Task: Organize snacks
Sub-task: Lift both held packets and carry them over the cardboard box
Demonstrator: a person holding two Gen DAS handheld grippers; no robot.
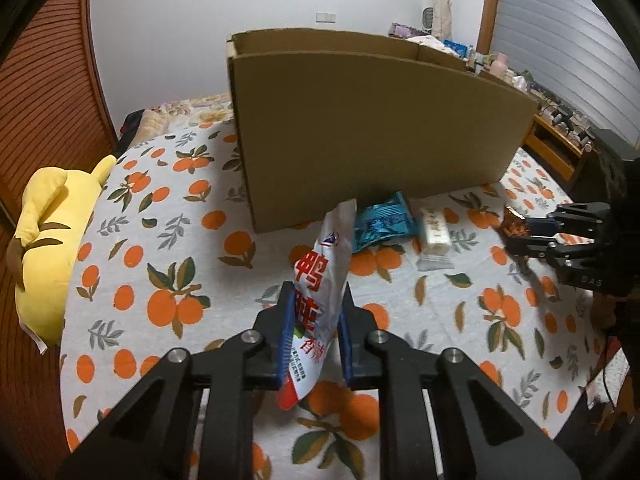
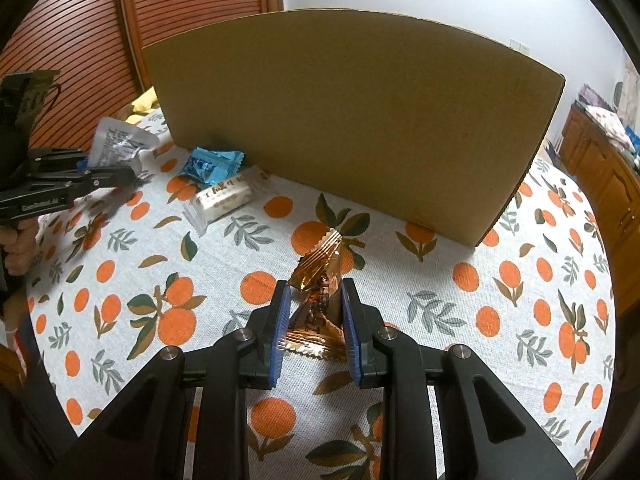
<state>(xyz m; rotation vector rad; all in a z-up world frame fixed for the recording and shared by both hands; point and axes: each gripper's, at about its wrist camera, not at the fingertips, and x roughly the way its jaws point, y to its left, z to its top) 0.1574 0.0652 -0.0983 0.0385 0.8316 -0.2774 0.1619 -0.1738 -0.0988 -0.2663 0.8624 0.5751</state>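
Note:
My left gripper (image 1: 316,294) is shut on a white snack packet with red characters (image 1: 320,280), held upright above the bed. It shows from the side in the right wrist view (image 2: 116,148). My right gripper (image 2: 312,292) is shut on a crinkled golden-brown snack wrapper (image 2: 320,280), also seen at the right in the left wrist view (image 1: 514,226). A tall open cardboard box (image 1: 380,136) stands on the bed behind both; its front wall (image 2: 352,120) hides the inside. A blue snack pack (image 1: 384,222) (image 2: 210,164) and a white wrapped snack (image 1: 434,236) (image 2: 224,200) lie by the box's base.
The bedsheet (image 1: 168,280) has an orange-fruit print. A yellow plush toy (image 1: 52,240) lies at the bed's left edge. A wooden louvred wardrobe (image 2: 72,48) stands on the left. A cluttered wooden cabinet (image 2: 604,160) stands on the right.

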